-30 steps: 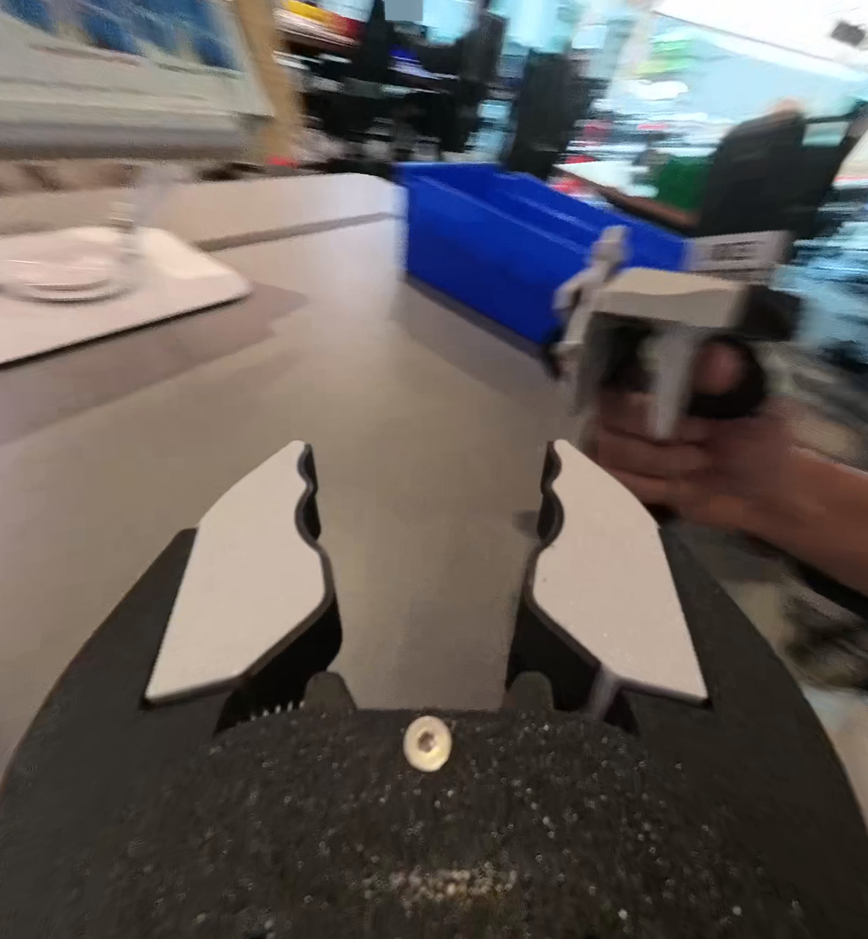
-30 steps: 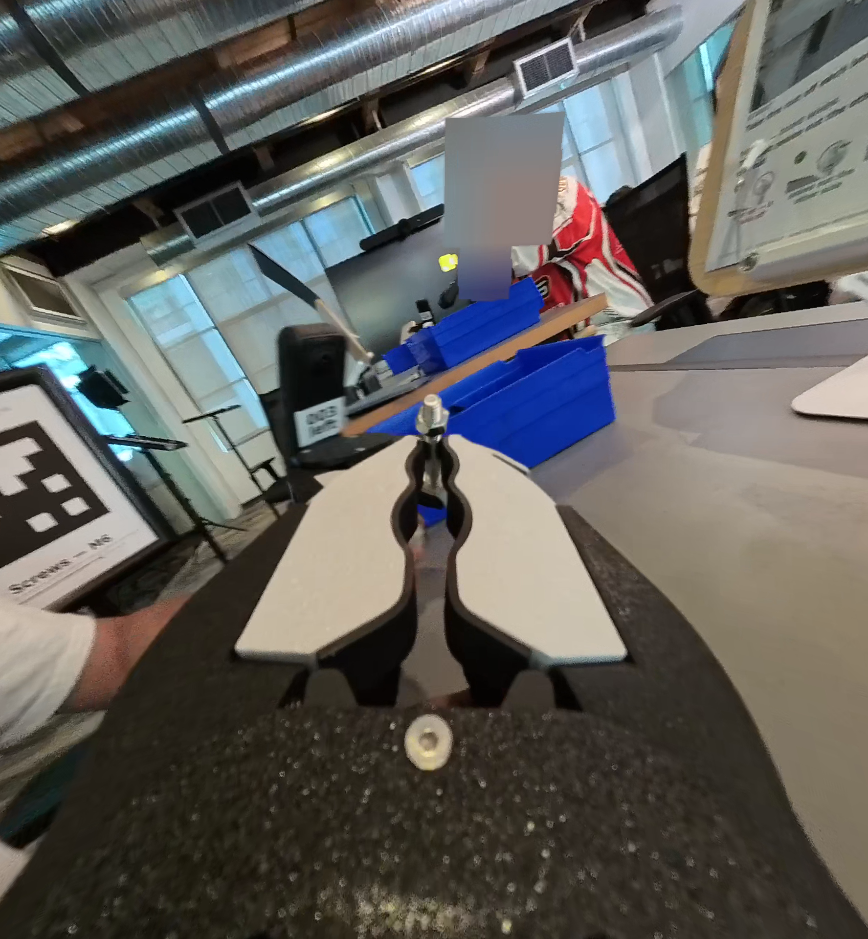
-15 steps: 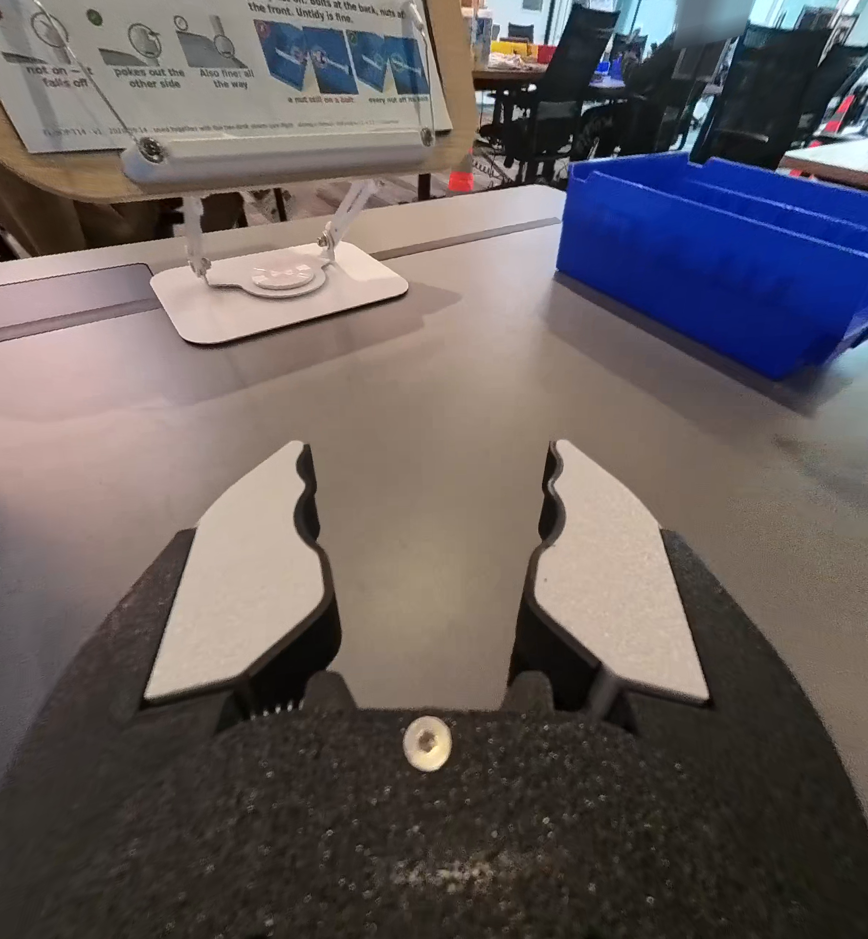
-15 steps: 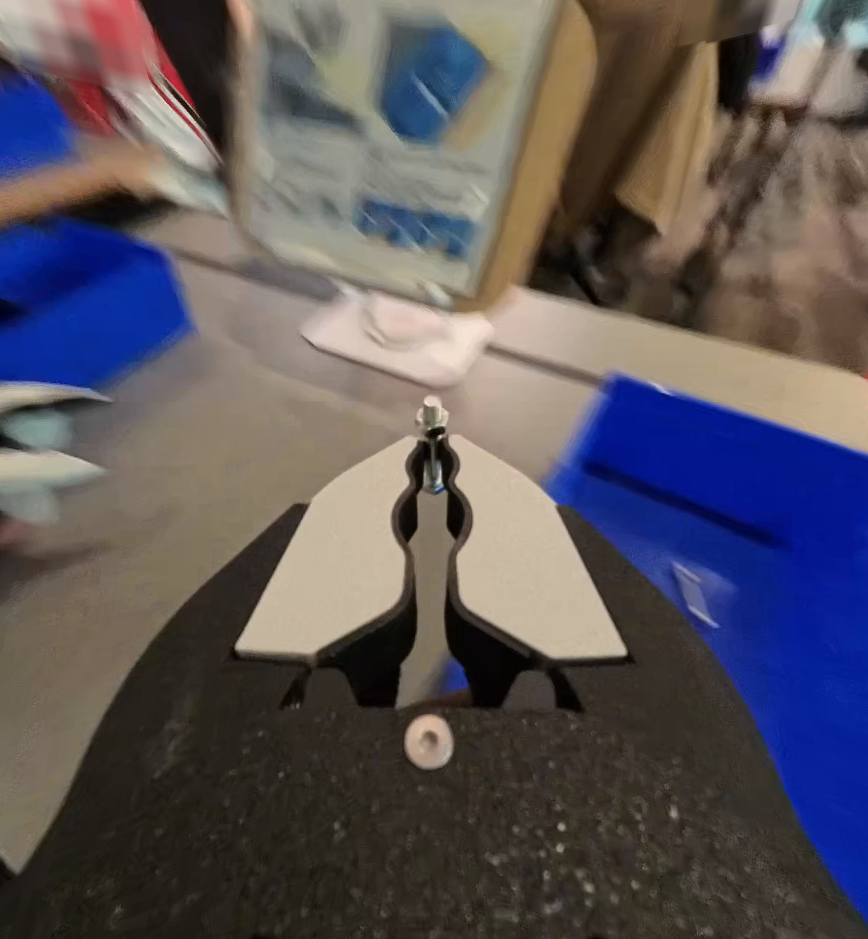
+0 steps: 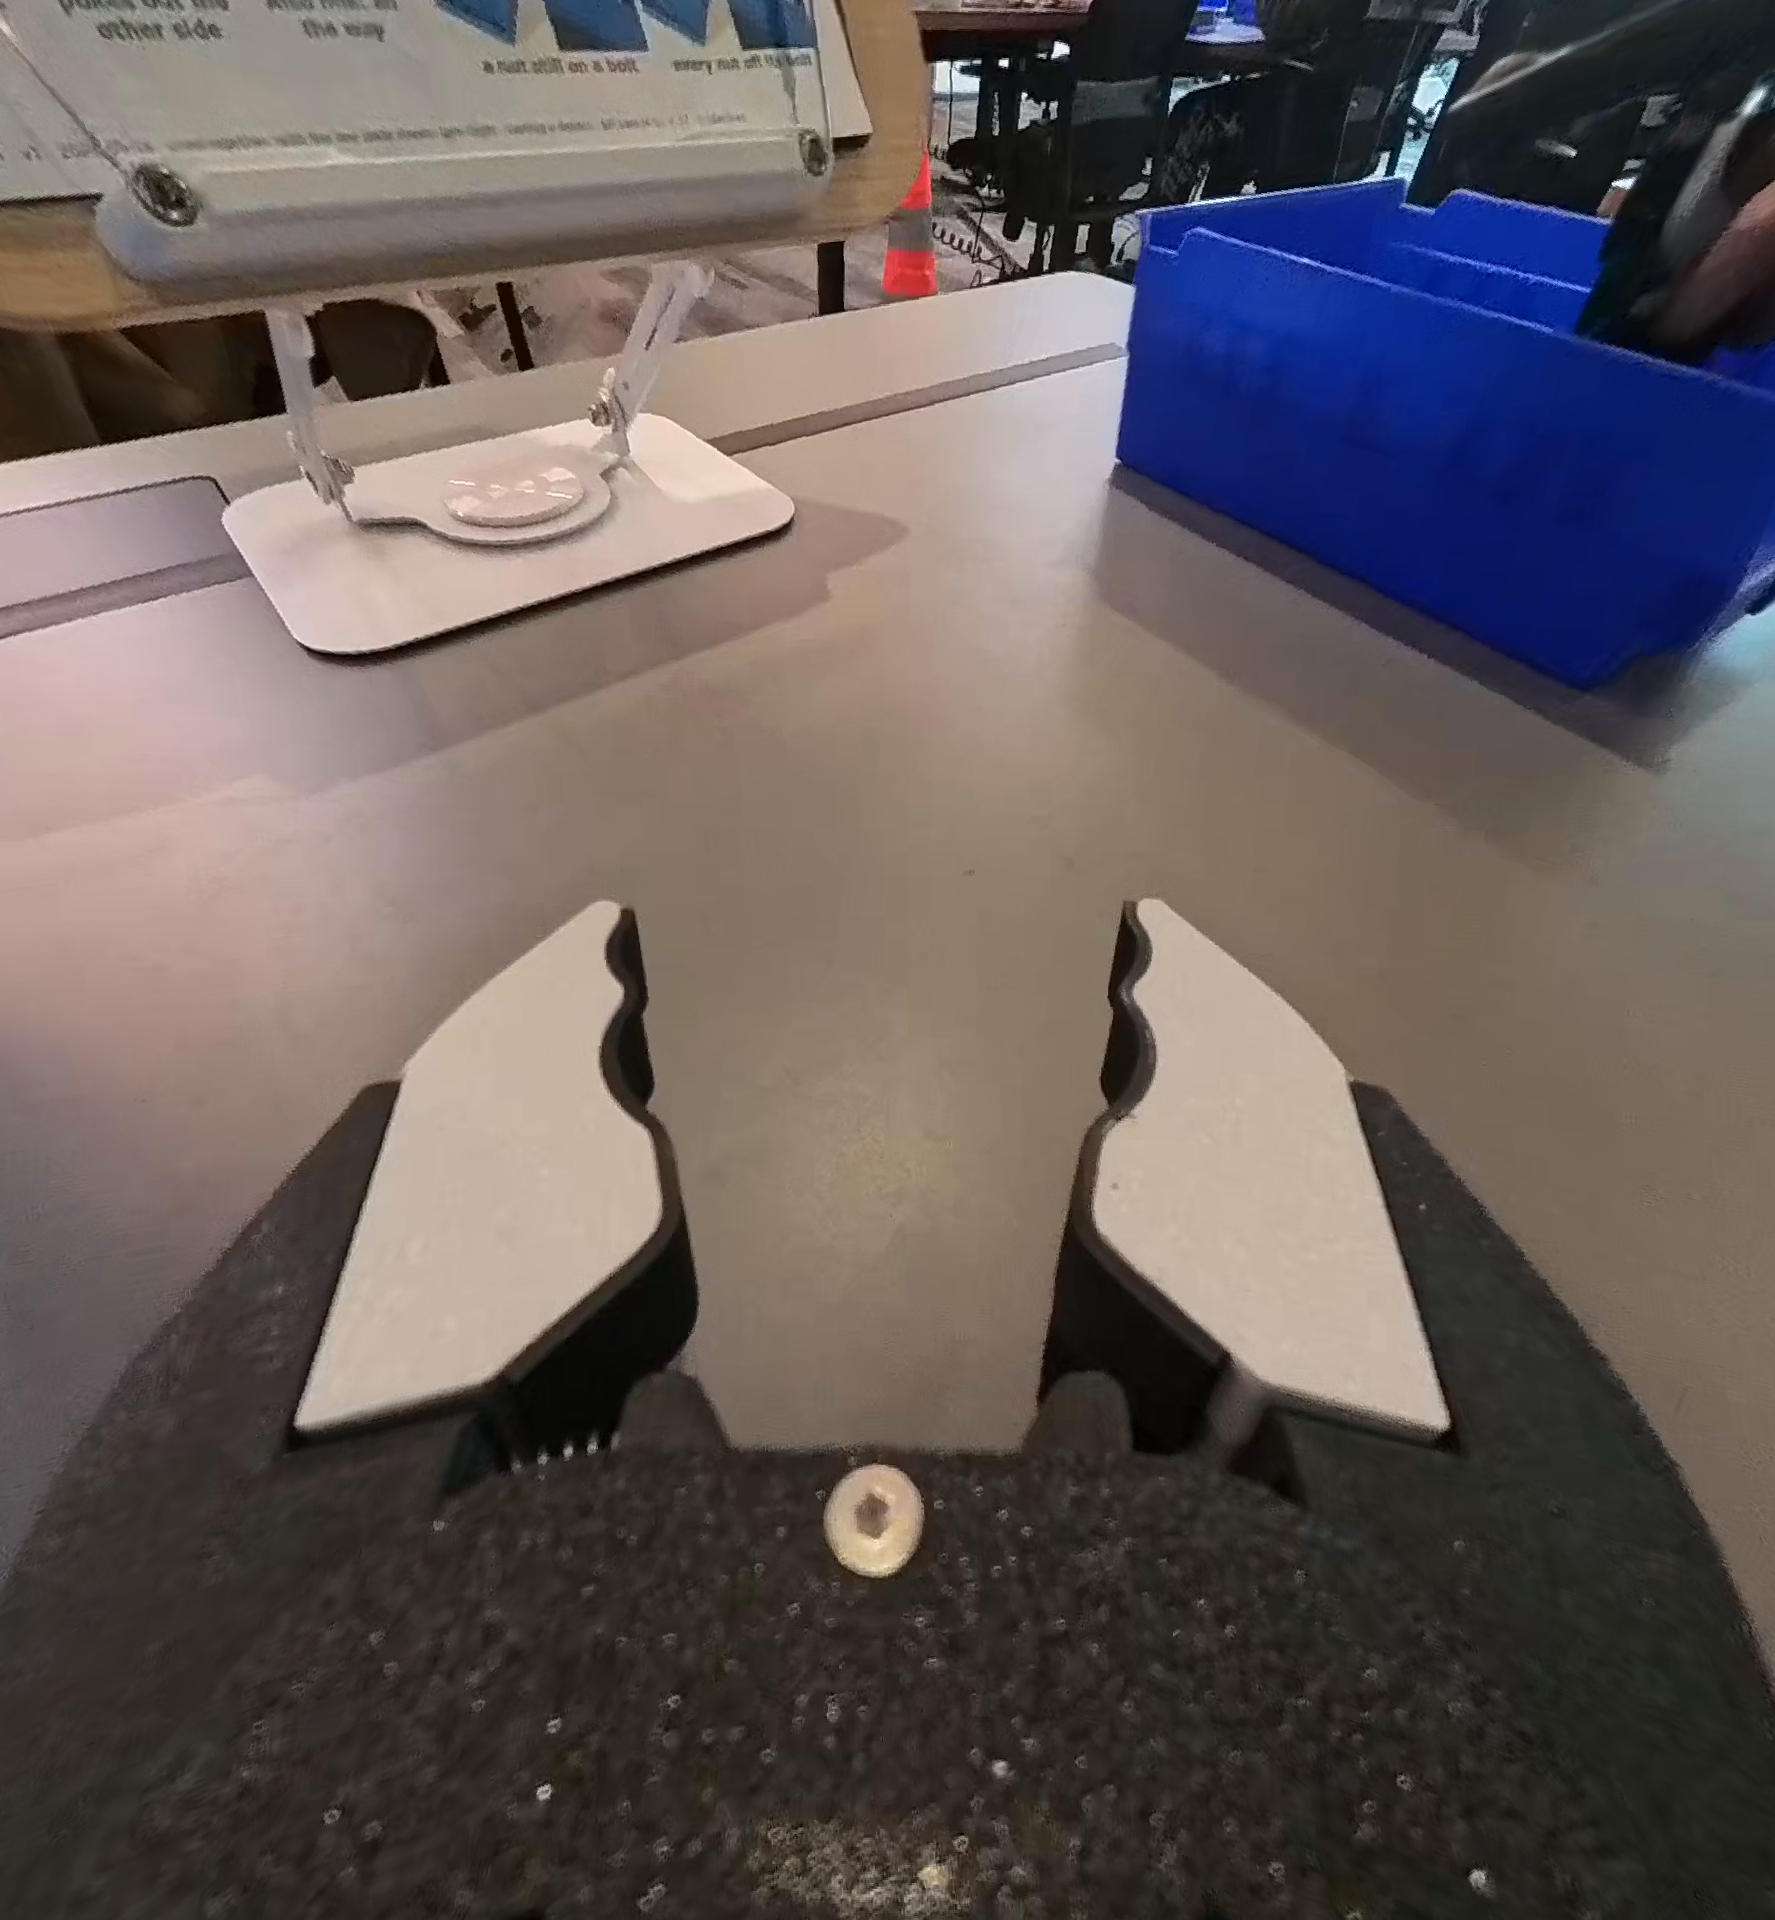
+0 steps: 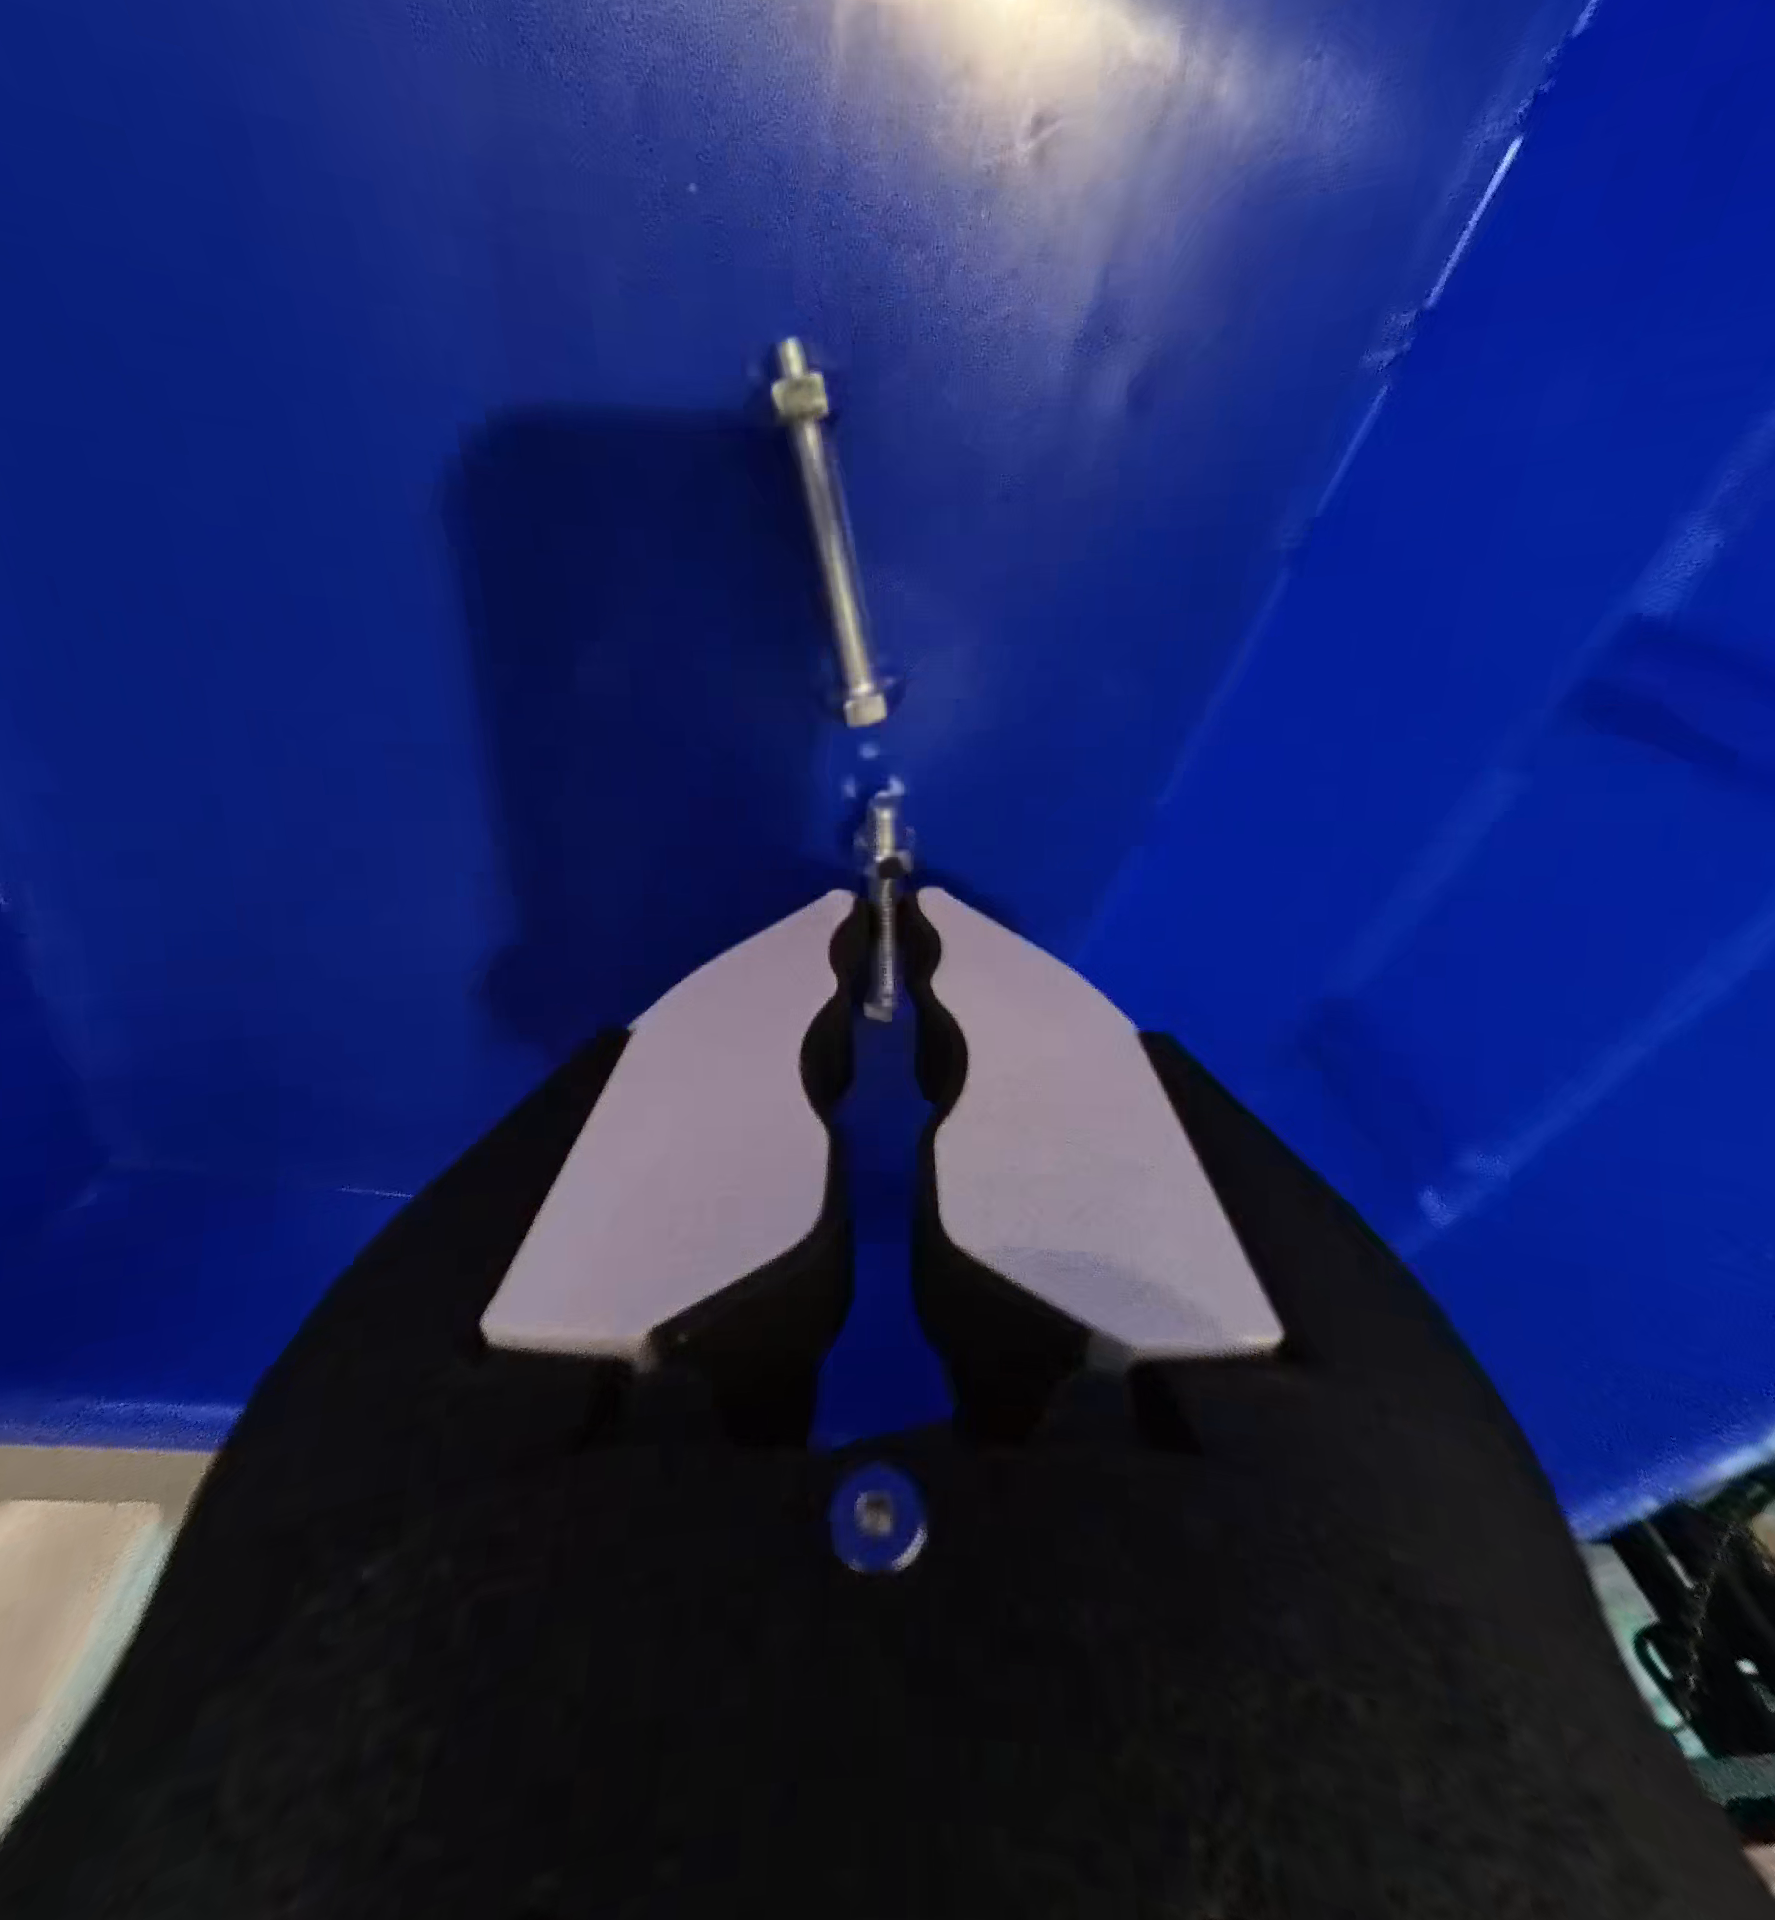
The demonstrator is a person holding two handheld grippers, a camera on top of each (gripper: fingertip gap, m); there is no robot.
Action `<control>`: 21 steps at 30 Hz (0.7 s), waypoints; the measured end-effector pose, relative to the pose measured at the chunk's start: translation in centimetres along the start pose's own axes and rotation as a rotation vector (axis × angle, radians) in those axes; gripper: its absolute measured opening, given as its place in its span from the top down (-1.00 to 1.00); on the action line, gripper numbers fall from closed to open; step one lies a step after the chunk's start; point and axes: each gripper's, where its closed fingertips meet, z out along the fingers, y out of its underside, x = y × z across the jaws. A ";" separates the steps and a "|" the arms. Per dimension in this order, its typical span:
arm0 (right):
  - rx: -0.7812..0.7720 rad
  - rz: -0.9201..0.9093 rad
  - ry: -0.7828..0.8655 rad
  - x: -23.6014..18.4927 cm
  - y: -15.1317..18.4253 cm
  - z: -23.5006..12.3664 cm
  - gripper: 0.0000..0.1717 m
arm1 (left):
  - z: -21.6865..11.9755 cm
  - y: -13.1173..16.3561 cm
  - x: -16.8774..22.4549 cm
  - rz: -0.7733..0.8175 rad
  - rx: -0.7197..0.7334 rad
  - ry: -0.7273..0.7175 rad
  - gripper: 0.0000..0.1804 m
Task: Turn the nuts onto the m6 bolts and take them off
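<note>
While the left gripper (image 5: 878, 914) hangs low over the grey table (image 5: 862, 790), its two pale fingers (image 5: 509, 1164) stand spread wide with only bare tabletop between them. Ahead of it and to the left, a white stand base (image 5: 509, 520) carries an instruction board (image 5: 426, 114) on thin metal legs. Ahead and to the right sits a blue bin (image 5: 1434, 457), and at that bin's far right edge a blurred hand (image 5: 1756, 239) reaches down into it.

Seen from the right wrist, the right gripper (image 6: 883, 909) points down into the blue bin (image 6: 343, 520), whose floor and walls fill nearly the whole view. Its fingers (image 6: 1028, 1101) are pressed close on a small silver bolt with a nut on it (image 6: 883, 883), pinched at the very tips, with the threaded end and nut poking out ahead of them. Just beyond the tips, apart from the held one, a longer bolt (image 6: 829, 540) lies on the bin floor with a nut (image 6: 798, 395) threaded near its far end.
</note>
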 end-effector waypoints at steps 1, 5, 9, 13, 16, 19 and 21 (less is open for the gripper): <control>-0.011 0.003 -0.010 0.0 -0.1 0.1 0.93 | 0.0 0.1 -0.1 -0.009 -0.003 0.004 0.05; -0.010 -0.009 -0.049 -0.5 -0.3 -0.1 0.90 | -0.1 0.1 -0.3 -0.036 -0.002 0.015 0.05; 0.088 -0.012 -0.011 0.0 -1.0 -1.5 0.74 | -0.1 0.1 -0.2 -0.037 -0.004 0.019 0.05; 0.584 -0.061 0.069 -5.0 -2.4 -10.9 0.66 | -0.1 0.0 -0.1 -0.039 0.003 0.016 0.05; 1.170 -0.269 -0.069 -19.4 -0.6 -20.4 0.58 | 0.0 -0.2 -0.1 -0.053 0.009 0.018 0.06; 1.452 -0.486 -0.374 -35.5 3.3 -21.1 0.72 | 0.0 -0.1 -0.4 -0.045 0.006 0.001 0.07; 1.348 -0.606 -0.352 -42.0 2.9 -15.8 0.50 | -0.1 0.0 -0.4 -0.040 0.003 -0.002 0.13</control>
